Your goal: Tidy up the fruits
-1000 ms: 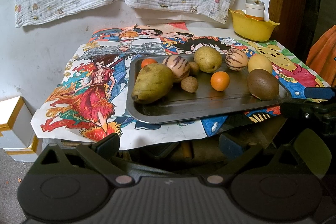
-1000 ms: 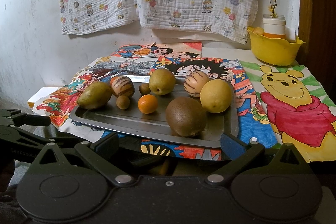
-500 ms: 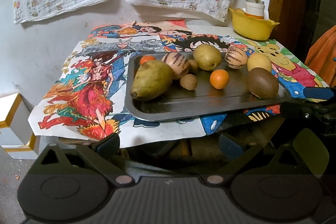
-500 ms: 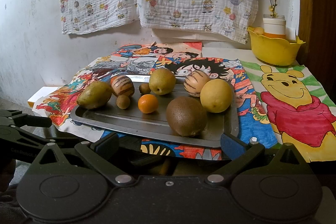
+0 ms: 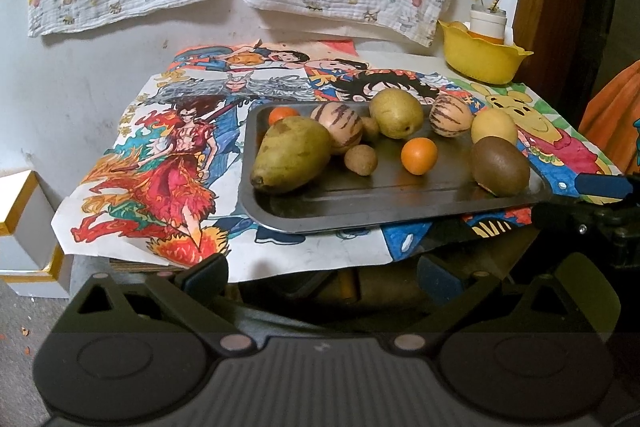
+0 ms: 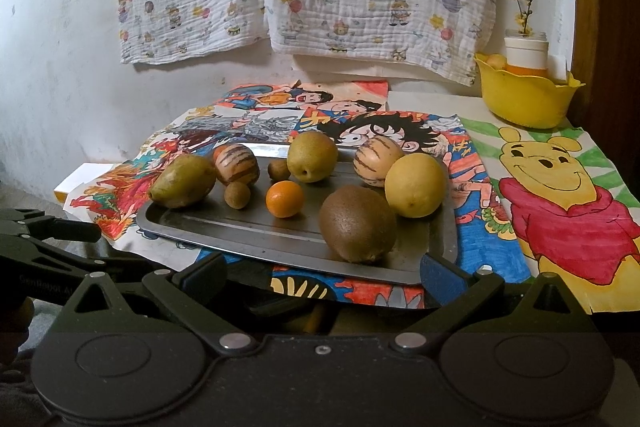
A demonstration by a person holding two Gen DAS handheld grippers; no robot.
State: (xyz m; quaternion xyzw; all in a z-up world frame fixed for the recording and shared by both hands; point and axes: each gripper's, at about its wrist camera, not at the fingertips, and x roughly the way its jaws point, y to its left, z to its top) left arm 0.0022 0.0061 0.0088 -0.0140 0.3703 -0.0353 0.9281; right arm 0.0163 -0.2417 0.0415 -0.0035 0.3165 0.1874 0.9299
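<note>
Change: over the last second the left gripper [image 5: 322, 273] has drawn up and a little nearer, so its view looks down more on the tray [image 5: 360, 217]; the right gripper [image 6: 323, 273] has barely stirred.
Fruits: none has shifted; all lie on the tray as before.
Layout: green mango [image 5: 291, 161] at the near left, kiwi [image 6: 357, 225] at the near right, lemon [image 6: 416, 185] just behind it, small orange [image 6: 285, 199] between, striped melons and a pear along the far side.
Grippers: both spread wide, holding nothing, short of the worktop [image 6: 424, 99] edge.
Yellow bowl: [image 6: 524, 99] far right, well apart from the tray.
Meaning: I judge only the left one is repositioning; the sorting itself stands unchanged.
</note>
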